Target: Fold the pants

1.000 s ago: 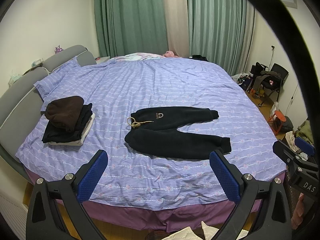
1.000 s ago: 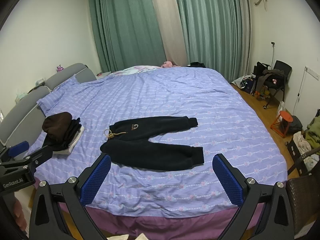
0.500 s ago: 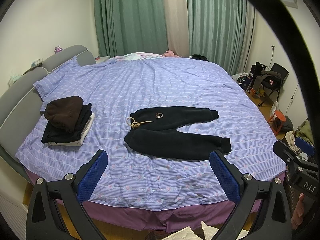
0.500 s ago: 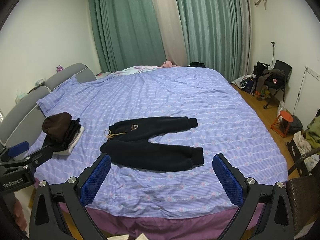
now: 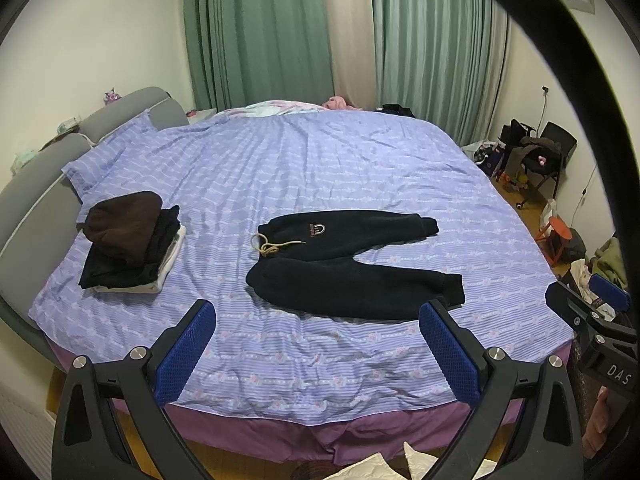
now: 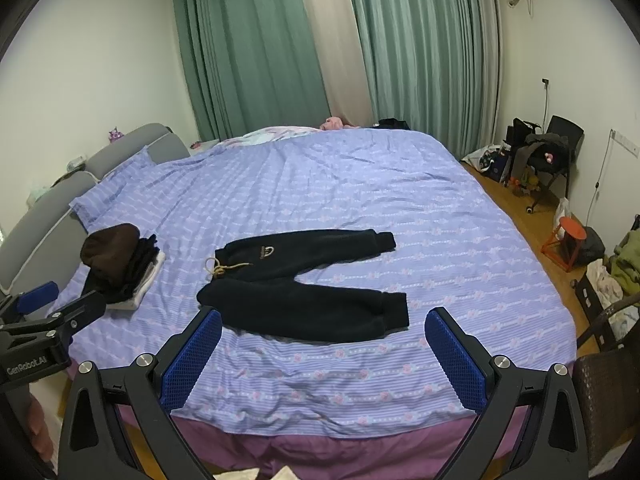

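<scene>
**Folding not yet begun**

While the pants (image 5: 348, 264) lie spread flat on the bed (image 5: 360, 168), legs splayed apart and drawstring waist toward the stack (image 5: 132, 240) of folded clothes, no fold shows. Both the left gripper (image 5: 318, 344) and right gripper (image 6: 324, 354) hang over the bed's near edge, jaws wide apart, holding nothing. Every fold appears left to do.

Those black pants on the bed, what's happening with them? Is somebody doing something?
Someone is about to fold them. The black pants lie spread flat on the purple bed, legs apart, nothing touching them. The person holds the left gripper and the right gripper out in front of the bed, both wide open and empty. A pile of folded clothes already sits to the left of the pants.
</scene>
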A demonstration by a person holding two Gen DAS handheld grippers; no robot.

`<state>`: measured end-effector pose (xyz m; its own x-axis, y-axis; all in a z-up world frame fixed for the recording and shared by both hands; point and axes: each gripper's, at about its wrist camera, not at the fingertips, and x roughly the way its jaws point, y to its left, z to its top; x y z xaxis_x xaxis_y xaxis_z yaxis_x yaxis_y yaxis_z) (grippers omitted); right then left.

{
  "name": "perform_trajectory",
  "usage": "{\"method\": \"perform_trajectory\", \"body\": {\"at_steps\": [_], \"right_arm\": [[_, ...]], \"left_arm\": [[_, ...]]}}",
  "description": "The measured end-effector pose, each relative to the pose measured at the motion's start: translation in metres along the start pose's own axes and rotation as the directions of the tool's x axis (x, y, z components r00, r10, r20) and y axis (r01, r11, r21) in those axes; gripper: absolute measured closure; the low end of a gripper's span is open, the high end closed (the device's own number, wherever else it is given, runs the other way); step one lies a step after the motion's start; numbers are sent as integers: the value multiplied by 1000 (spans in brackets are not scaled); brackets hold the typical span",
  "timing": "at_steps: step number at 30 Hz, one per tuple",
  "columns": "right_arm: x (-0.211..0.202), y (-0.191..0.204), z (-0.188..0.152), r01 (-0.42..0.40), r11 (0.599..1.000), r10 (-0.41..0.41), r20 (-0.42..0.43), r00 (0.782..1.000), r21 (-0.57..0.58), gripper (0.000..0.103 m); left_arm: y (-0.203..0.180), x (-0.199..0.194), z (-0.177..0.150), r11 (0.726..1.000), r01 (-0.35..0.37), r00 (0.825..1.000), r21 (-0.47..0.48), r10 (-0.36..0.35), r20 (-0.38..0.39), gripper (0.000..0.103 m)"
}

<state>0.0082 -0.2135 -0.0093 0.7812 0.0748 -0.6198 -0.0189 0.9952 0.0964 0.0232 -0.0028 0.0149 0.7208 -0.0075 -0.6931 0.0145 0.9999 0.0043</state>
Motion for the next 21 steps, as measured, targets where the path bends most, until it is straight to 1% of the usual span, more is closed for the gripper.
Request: {"method": "perform_trajectory", "body": {"at_steps": [6, 11, 14, 15, 16, 21], "right_arm": [[18, 5, 3, 3, 1000, -2, -31, 1000, 15, 1], [44, 19, 4, 7, 1000, -6, -72, 997, 10, 1], [69, 29, 3, 8, 1000, -5, -102, 995, 26, 1], [82, 33, 1, 4, 999, 2, -112, 994, 45, 1], [86, 34, 1, 5, 999, 1, -115, 993, 51, 1], [143, 43, -9, 65, 990, -42, -178, 983, 124, 1]], "left_arm": [[7, 18, 6, 1000, 2, 1000, 11, -1, -25, 0], [24, 46, 8, 1000, -3, 999, 17, 4, -52, 0], [39, 68, 9, 1000, 3, 998, 25, -1, -69, 0], [46, 79, 10, 1000, 4, 997, 31, -2, -71, 0], [51, 87, 10, 999, 4, 997, 36, -1, -74, 0], [76, 143, 10, 997, 31, 995, 66, -24, -101, 0]]}}
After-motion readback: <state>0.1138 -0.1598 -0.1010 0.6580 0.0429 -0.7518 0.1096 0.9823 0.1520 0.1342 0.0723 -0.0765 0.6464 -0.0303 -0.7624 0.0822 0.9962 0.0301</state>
